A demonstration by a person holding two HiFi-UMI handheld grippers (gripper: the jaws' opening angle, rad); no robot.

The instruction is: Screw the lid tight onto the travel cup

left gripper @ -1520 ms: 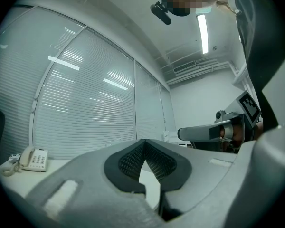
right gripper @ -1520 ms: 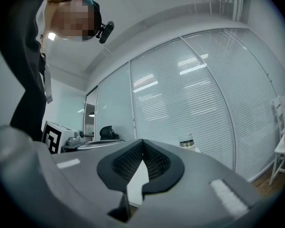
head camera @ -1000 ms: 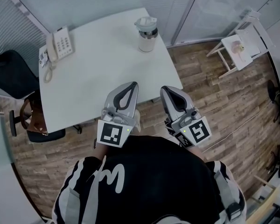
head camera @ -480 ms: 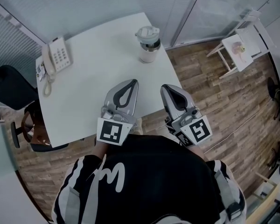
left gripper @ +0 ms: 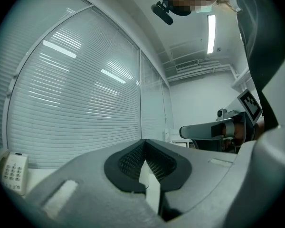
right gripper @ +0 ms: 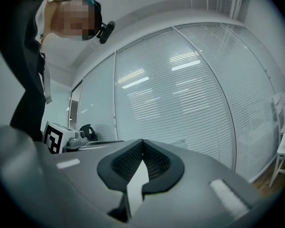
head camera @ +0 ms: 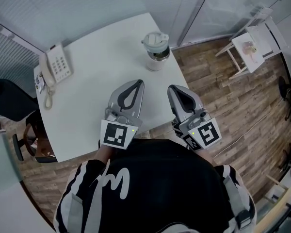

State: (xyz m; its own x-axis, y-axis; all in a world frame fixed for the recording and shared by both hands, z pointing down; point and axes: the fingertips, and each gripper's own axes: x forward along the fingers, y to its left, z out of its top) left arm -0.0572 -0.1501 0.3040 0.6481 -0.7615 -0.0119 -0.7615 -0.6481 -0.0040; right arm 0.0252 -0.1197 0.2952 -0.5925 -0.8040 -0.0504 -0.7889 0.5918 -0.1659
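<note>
The travel cup [head camera: 156,56], pale with a dark band under its lid [head camera: 154,39], stands upright near the far right corner of the white table [head camera: 97,76] in the head view. My left gripper [head camera: 138,83] is shut and empty over the table's near part, well short of the cup. My right gripper [head camera: 174,89] is shut and empty at the table's near right edge. In the left gripper view the left gripper [left gripper: 143,141] has its jaws closed tip to tip. The right gripper [right gripper: 142,142] in the right gripper view also has closed jaws. Neither gripper view shows the cup clearly.
A white desk phone [head camera: 56,63] with a coiled cord lies at the table's left end. A dark office chair [head camera: 9,98] stands left of the table. A white high chair [head camera: 254,40] stands far right on the wooden floor. Window blinds [left gripper: 71,108] line the walls behind.
Both grippers have advanced together toward the table, which now reaches nearer to me. The cup and phone appear closer. Jaws stay shut throughout.
</note>
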